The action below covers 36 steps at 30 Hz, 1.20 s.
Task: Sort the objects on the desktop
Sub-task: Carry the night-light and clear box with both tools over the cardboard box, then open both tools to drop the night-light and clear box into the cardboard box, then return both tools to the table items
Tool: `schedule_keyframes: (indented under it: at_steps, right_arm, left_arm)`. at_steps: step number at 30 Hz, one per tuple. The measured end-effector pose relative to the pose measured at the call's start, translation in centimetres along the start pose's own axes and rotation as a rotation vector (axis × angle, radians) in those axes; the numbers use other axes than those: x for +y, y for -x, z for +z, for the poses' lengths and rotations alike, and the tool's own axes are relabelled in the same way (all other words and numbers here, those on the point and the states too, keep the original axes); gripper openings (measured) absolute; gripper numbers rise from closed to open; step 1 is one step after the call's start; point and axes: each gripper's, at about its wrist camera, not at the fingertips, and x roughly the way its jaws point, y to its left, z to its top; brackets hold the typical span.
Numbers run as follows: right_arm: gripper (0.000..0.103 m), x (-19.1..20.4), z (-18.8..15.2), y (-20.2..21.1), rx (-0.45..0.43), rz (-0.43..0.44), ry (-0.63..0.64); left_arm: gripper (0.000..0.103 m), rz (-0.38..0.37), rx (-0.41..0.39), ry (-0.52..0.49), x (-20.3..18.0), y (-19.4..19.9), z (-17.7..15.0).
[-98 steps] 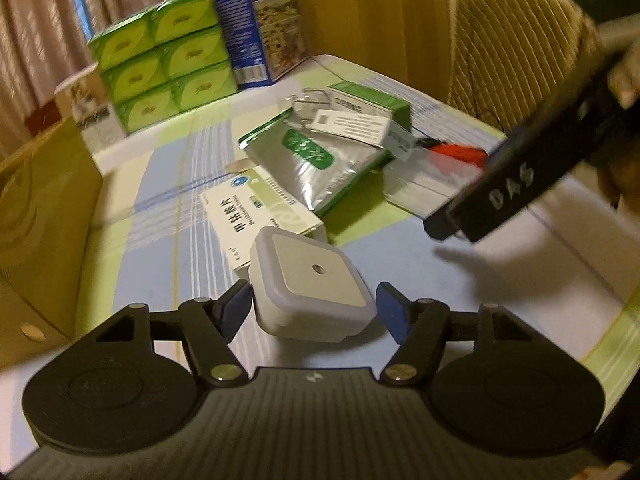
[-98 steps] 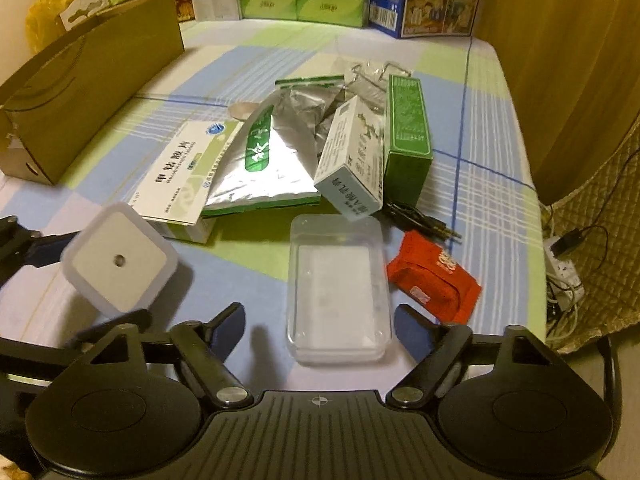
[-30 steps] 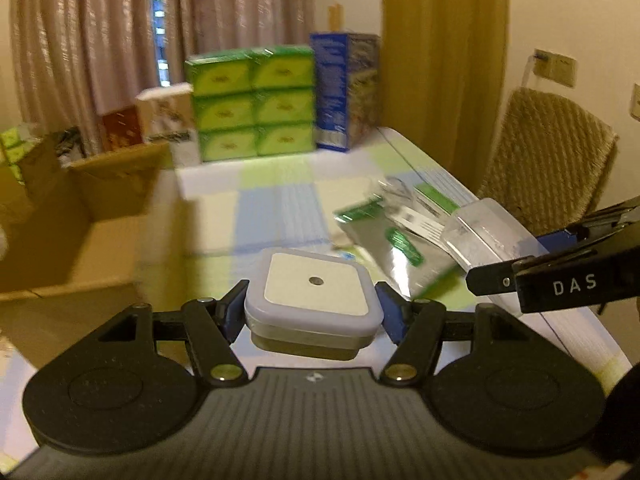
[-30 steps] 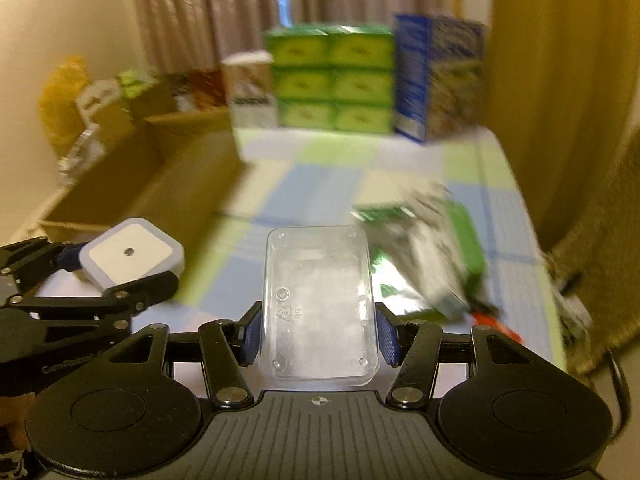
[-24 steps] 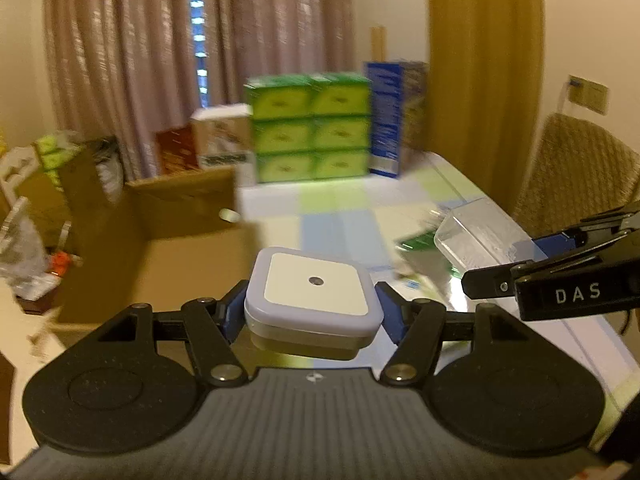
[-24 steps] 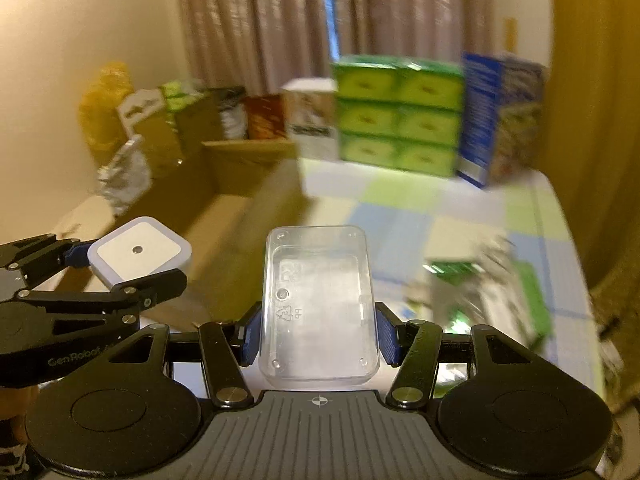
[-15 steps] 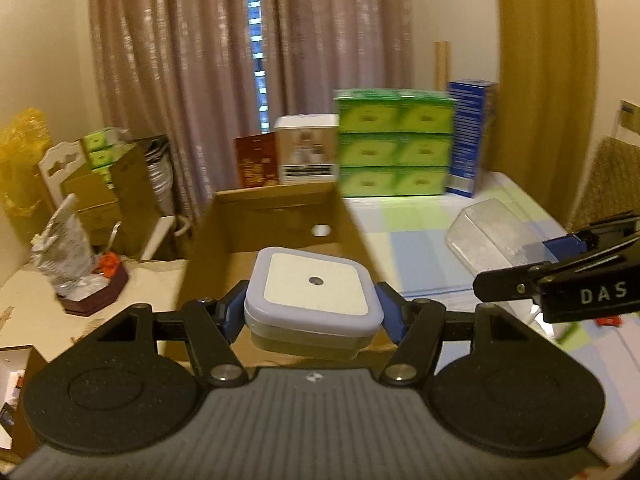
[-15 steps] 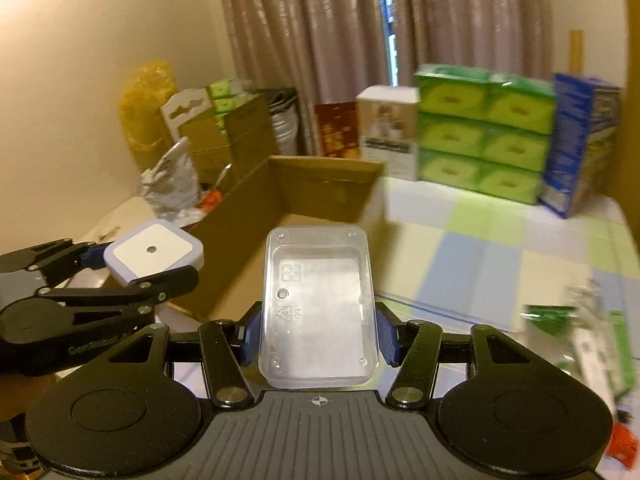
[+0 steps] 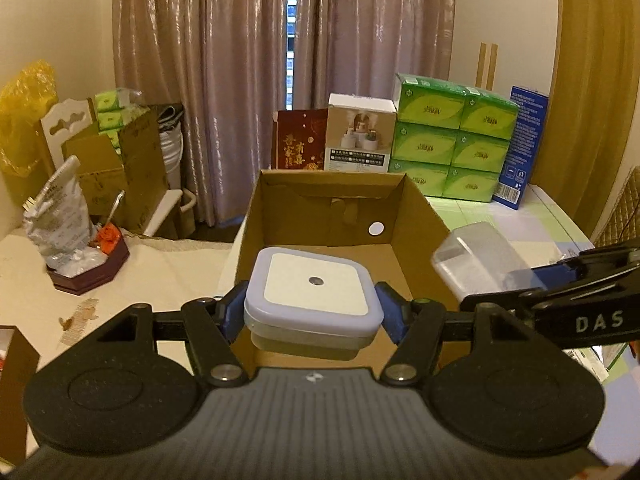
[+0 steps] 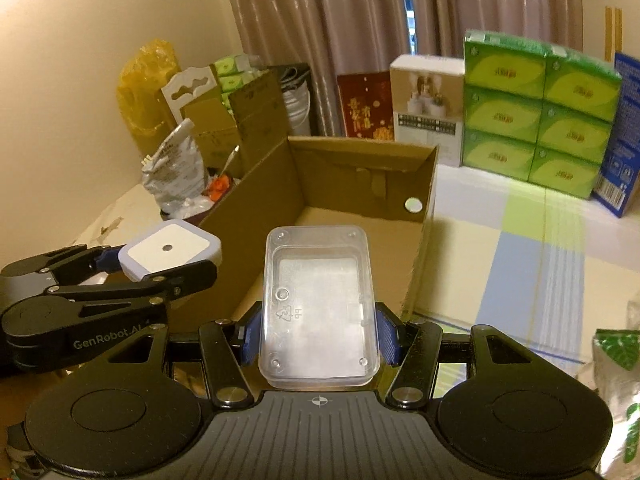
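My left gripper (image 9: 312, 312) is shut on a white square night light (image 9: 314, 290) and holds it over the near edge of an open cardboard box (image 9: 332, 184). My right gripper (image 10: 318, 332) is shut on a clear plastic case (image 10: 318, 304), held in the air in front of the same box (image 10: 360, 152). The night light (image 10: 170, 248) and the left gripper also show at the left of the right wrist view. The clear case (image 9: 476, 264) shows at the right of the left wrist view. The box floor that shows is bare.
Stacked green tissue packs (image 9: 452, 136), a blue box (image 9: 522, 148) and a white carton (image 9: 360, 138) stand behind the box. The checked tablecloth (image 10: 520, 248) lies to the right, with a green-and-silver pouch (image 10: 616, 352) at its edge. Cluttered bags and cartons (image 9: 80, 184) stand at the left.
Both grippers closed on their objects, lifted them off the table and swung left. The cardboard box has come to the centre of both views and grown nearer.
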Motion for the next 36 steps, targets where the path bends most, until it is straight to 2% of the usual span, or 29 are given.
schedule_keyframes:
  at_steps: [3,11,13,15,17,22,25,36]
  right_arm:
    - [0.053,-0.1,-0.2,-0.9,0.011,-0.001,-0.005]
    - [0.053,0.1,-0.7,-1.8,0.018,0.011,-0.013]
    - [0.056,-0.1,-0.6,-1.8,0.005,0.035,-0.035]
    - [0.067,-0.3,-0.6,-1.2,-0.019,0.033,-0.056]
    - [0.068,-0.4,-0.5,-0.5,-0.037,0.023,-0.064]
    - [0.071,-1.0,-0.7,2.5,-0.074,0.014,-0.098]
    - [0.076,-1.6,-1.4,4.8,-0.096,-0.001,-0.124]
    - [0.086,-4.4,-7.8,15.3,-0.158,-0.129,-0.181]
  left_arm:
    - [0.062,-0.026,0.007,0.022,0.5,-1.1,-0.5]
    - [0.062,-0.013,-0.003,0.039,1.2,-1.0,-1.3]
    - [0.062,-0.012,-0.012,0.050,1.4,-0.4,-1.2]
    - [0.062,-0.008,-0.021,0.054,1.6,0.2,-1.1]
    - [0.062,-0.003,-0.031,0.057,1.7,0.9,-1.0]
    - [0.062,0.002,-0.044,0.073,1.6,2.6,-1.1]
    - [0.062,0.003,-0.045,0.074,1.2,3.7,-1.3]
    - [0.068,-0.018,-0.063,0.056,-2.8,9.2,-1.9]
